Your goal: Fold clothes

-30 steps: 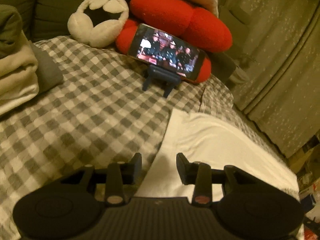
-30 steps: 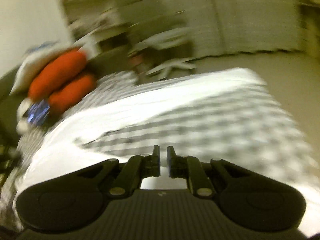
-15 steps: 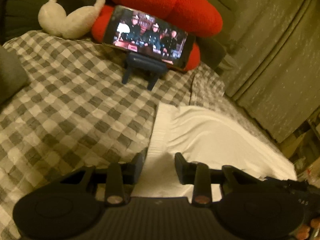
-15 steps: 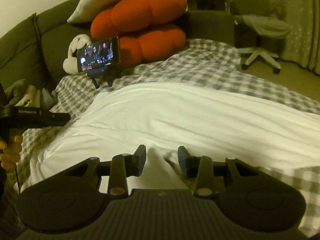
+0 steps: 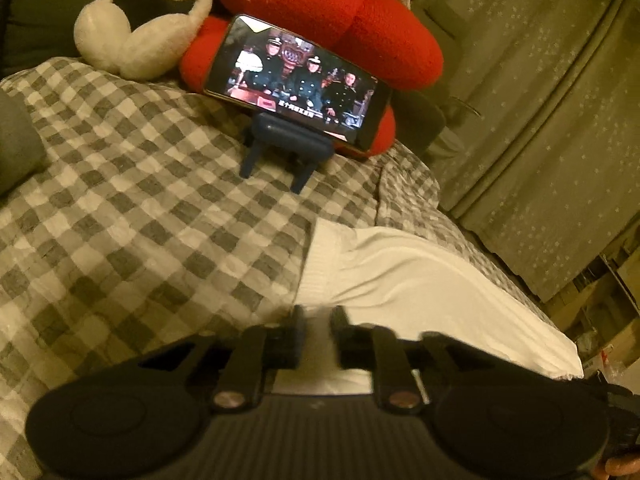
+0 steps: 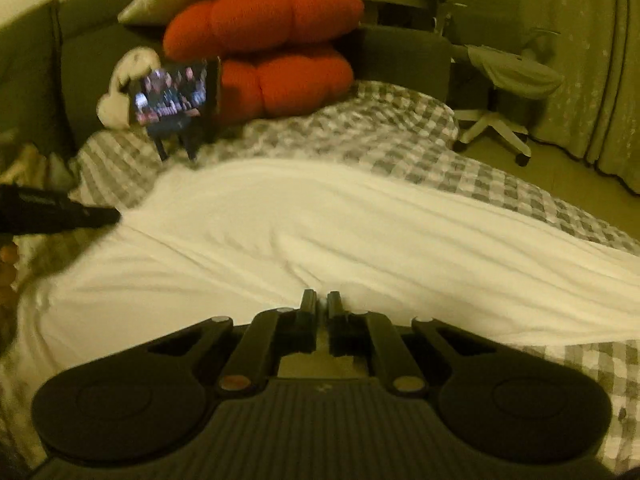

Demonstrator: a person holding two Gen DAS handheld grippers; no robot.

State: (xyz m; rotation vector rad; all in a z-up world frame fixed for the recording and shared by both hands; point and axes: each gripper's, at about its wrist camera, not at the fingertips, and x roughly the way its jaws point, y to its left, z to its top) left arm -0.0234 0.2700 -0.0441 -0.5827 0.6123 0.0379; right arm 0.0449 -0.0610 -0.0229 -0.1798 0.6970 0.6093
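A white garment (image 5: 412, 284) lies spread on the grey checked bedspread (image 5: 120, 220); it also shows in the right wrist view (image 6: 320, 236). My left gripper (image 5: 318, 320) sits at the garment's near left edge, fingers narrowed around a pinch of white cloth. My right gripper (image 6: 320, 300) is at the garment's near edge, fingers almost together with cloth between them. The left gripper also shows at the left of the right wrist view (image 6: 60, 216).
A phone (image 5: 296, 84) on a blue stand (image 5: 280, 152) plays video at the head of the bed. Red cushions (image 5: 328, 12) and white earmuffs (image 5: 144, 28) lie behind it. A white office chair (image 6: 504, 92) and curtains (image 5: 540, 100) stand beside the bed.
Both grippers have narrowed from open onto the white garment's edge. The right gripper swung round to face the bed's head.
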